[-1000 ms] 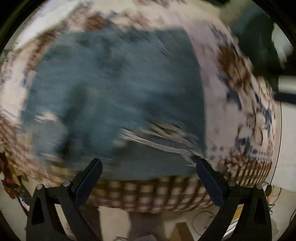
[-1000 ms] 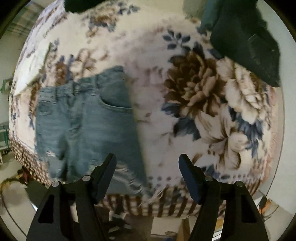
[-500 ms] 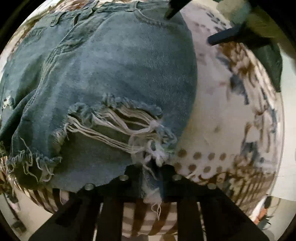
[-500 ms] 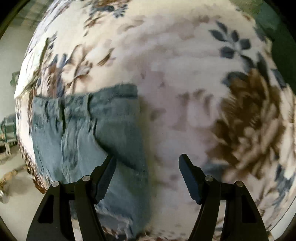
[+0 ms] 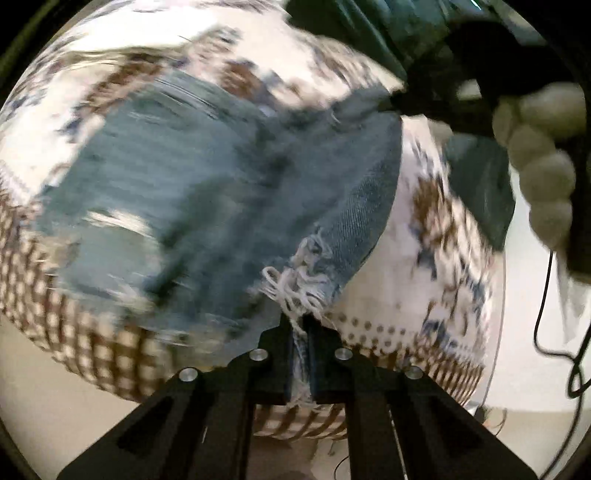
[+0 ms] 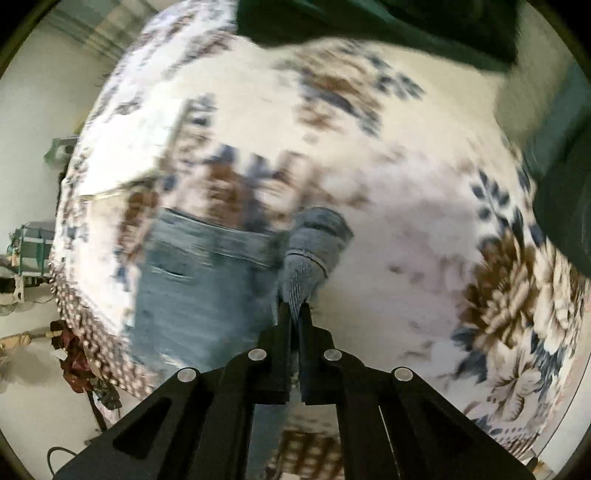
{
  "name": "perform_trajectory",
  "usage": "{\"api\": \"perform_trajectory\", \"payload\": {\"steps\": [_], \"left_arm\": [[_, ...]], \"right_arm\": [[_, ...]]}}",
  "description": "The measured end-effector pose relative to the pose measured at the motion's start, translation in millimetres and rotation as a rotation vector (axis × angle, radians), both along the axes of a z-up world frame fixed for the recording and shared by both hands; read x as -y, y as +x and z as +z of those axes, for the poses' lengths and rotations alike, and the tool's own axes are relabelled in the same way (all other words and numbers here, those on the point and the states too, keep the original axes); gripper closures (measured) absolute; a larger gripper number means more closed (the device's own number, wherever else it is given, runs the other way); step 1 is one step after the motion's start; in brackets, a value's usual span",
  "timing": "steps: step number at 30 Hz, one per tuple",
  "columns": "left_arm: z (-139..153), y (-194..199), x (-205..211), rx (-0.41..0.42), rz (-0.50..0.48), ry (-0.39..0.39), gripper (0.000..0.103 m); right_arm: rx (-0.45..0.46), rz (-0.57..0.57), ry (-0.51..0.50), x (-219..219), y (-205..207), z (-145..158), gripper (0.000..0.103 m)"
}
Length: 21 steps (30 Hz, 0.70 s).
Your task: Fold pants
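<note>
Denim shorts (image 5: 207, 192) – faded blue, frayed ripped hem – lie spread on the floral bedspread (image 5: 424, 258), near its checked front edge. Left gripper (image 5: 300, 325) is pinched tight on the frayed hem at the near right corner. Right gripper (image 6: 294, 314) is clamped on the bunched waistband corner, lifting it. Dark green garment (image 6: 388, 26) lies at the far right of the bed. Black cable (image 5: 546, 317) hangs right. Much motion blur.
</note>
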<state>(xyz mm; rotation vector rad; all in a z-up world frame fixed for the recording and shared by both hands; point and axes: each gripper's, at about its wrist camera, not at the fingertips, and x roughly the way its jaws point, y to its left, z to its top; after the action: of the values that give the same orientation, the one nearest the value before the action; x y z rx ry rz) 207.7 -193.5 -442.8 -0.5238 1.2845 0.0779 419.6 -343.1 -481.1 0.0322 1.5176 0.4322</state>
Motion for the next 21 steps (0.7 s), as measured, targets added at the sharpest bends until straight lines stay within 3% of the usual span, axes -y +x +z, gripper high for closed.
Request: {"api": "perform_trajectory", "payload": {"steps": [4, 7, 12, 15, 21], "left_arm": [[20.3, -6.0, -63.3, 0.05, 0.128, -0.009, 0.099], [12.7, -13.9, -115.6, 0.048, 0.23, -0.026, 0.099], [-28.0, -26.6, -174.5, 0.005, 0.353, -0.033, 0.099], [-53.7, -33.9, -199.1, -0.024, 0.402, -0.066, 0.099], [-93.4, -45.9, -247.5, -0.093, 0.501, -0.059, 0.094]], "right_arm": [[0.042, 0.083, 0.01, -81.2, -8.1, 22.0, 0.1], [0.062, 0.178, -0.006, -155.8, -17.4, 18.9, 0.1], [0.055, 0.314, -0.077, -264.8, -34.1, -20.8, 0.1], [0.058, 0.368, -0.144, -305.9, -42.9, -51.8, 0.1], [0.022, 0.404, -0.236, -340.4, -43.0, -100.9, 0.1]]}}
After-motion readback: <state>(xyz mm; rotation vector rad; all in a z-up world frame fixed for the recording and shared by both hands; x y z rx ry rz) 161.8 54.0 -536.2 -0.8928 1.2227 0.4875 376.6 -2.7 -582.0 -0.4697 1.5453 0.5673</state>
